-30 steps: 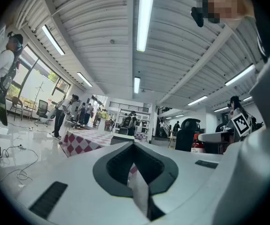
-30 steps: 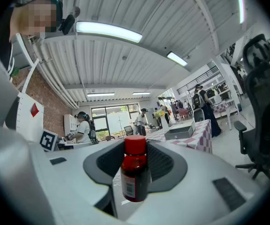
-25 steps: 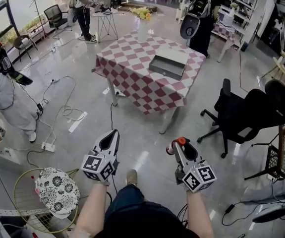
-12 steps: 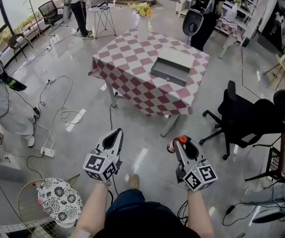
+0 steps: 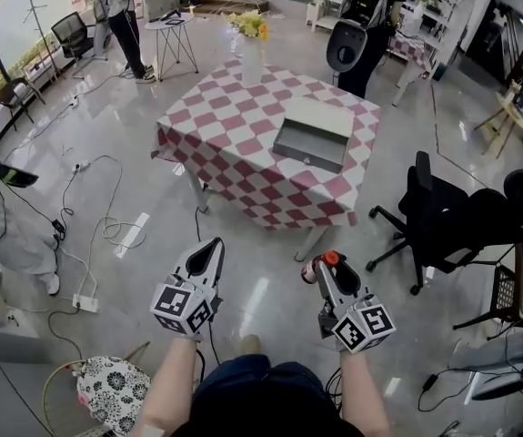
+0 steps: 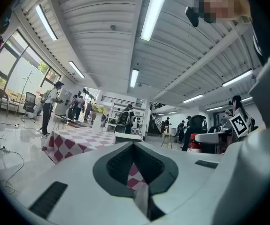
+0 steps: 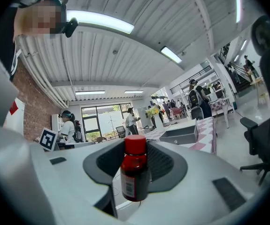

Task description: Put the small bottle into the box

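Small bottle (image 7: 135, 172), dark red with a red cap and a white label, is upright between the pads of the right tongs (image 5: 319, 269). The tongs are clamped on its body and the cap stands clear above them. The bottle is held over the floor (image 5: 152, 198), well short of the bench (image 5: 225, 130).

The box (image 5: 314, 137) is a grey, shallow tray with an open top. It sits on the right half of the bench, on the red-and-white checked cloth. Its grey inside is in view and the bottle is well apart from it.

Left tongs (image 5: 209, 248) are narrow, tips together, with nothing gripped; the checked cloth shows through the slit behind the tips. Both tongs point level toward the bench, side by side, left one a little ahead.

At the far edge of the bench, a white vase (image 5: 252, 62) holds yellow flowers (image 5: 253, 25). A black office chair (image 5: 443, 217) stands just right of the bench. White cables (image 5: 106, 226) lie on the floor to the left. Several people stand behind and beside the bench.
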`<control>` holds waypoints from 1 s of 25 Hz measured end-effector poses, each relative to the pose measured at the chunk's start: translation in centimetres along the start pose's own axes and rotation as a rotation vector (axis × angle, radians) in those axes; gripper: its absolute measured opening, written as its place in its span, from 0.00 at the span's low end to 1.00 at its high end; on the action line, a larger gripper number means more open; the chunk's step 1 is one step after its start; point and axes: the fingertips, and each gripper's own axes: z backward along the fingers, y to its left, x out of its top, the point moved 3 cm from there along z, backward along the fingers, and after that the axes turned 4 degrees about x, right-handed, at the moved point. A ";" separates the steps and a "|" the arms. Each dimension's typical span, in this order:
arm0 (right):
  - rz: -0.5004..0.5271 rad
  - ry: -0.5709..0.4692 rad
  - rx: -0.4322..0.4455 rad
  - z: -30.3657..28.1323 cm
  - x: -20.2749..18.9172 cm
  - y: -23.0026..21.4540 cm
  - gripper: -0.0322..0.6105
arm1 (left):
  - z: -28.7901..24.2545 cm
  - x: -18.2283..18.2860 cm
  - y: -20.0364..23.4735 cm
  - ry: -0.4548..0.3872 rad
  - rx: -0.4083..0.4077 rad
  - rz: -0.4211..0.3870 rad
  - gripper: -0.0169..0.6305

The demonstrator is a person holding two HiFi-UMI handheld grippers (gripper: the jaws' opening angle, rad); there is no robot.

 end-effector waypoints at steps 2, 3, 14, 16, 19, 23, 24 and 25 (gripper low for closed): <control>-0.002 -0.006 -0.008 -0.6 -0.2 -0.3 0.27 | -0.8 -0.1 0.4 -0.001 -0.011 -0.004 0.03; -0.004 -0.006 -0.013 -0.8 -0.2 -0.5 0.27 | -1.2 -0.1 0.5 -0.002 -0.016 -0.005 0.03; -0.008 -0.009 -0.033 -2.4 0.3 -1.3 0.28 | -2.6 0.6 1.2 -0.011 -0.037 -0.018 0.03; -0.006 -0.006 -0.033 -3.1 0.5 -1.5 0.27 | -3.1 0.7 1.5 -0.010 -0.037 -0.025 0.03; -0.017 -0.006 -0.035 -4.2 0.3 -2.0 0.27 | -4.2 0.8 2.1 -0.009 -0.043 -0.028 0.03; -0.017 0.004 -0.031 -5.8 0.5 -3.0 0.27 | -6.0 0.8 2.9 0.000 -0.041 -0.023 0.03; -0.019 0.005 -0.032 -6.2 0.6 -3.3 0.27 | -6.5 0.7 3.1 0.005 -0.042 -0.023 0.03; -0.022 0.006 -0.034 -6.5 0.6 -3.7 0.27 | -7.0 0.7 3.2 0.010 -0.045 -0.023 0.03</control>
